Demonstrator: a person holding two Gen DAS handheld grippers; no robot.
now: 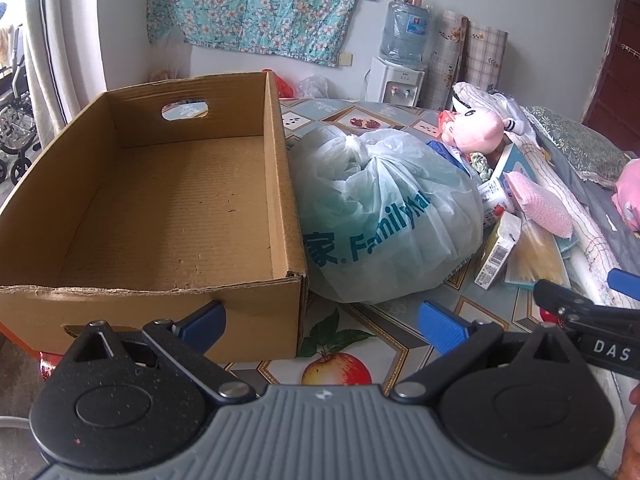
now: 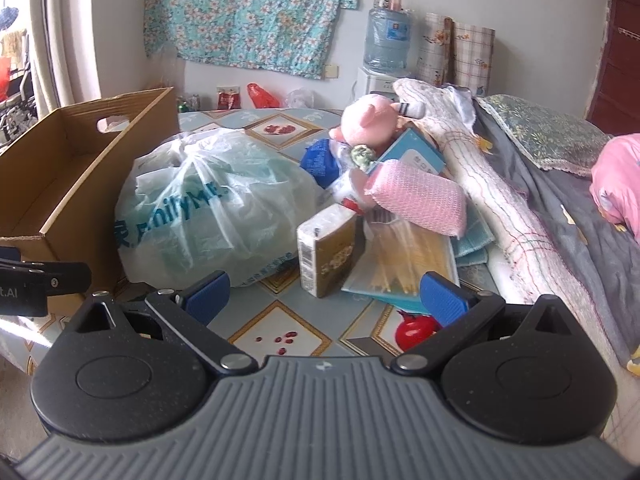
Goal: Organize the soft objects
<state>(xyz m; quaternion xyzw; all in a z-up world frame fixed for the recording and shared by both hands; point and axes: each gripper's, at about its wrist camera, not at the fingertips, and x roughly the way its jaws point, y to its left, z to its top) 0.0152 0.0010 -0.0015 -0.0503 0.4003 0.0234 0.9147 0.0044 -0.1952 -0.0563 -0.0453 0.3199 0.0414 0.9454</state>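
Observation:
An empty cardboard box (image 1: 160,208) stands on the left of the table; it also shows in the right wrist view (image 2: 68,168). A tied pale green plastic bag (image 1: 380,216) (image 2: 212,208) lies just right of it. Behind lie a pink plush toy (image 1: 474,128) (image 2: 368,120), a pink mesh sponge (image 1: 536,206) (image 2: 420,200), a tissue pack (image 2: 326,248) and a yellow packet (image 2: 404,264). My left gripper (image 1: 322,322) is open and empty, near the box's front right corner. My right gripper (image 2: 324,296) is open and empty, in front of the tissue pack.
The table has a fruit-patterned oilcloth (image 2: 280,336). A bed with a white knitted roll (image 2: 500,200), grey blanket (image 2: 568,216) and pillows lies right. A water dispenser (image 1: 400,76) stands behind, a curtain (image 1: 64,60) and wheelchair (image 1: 16,120) at left.

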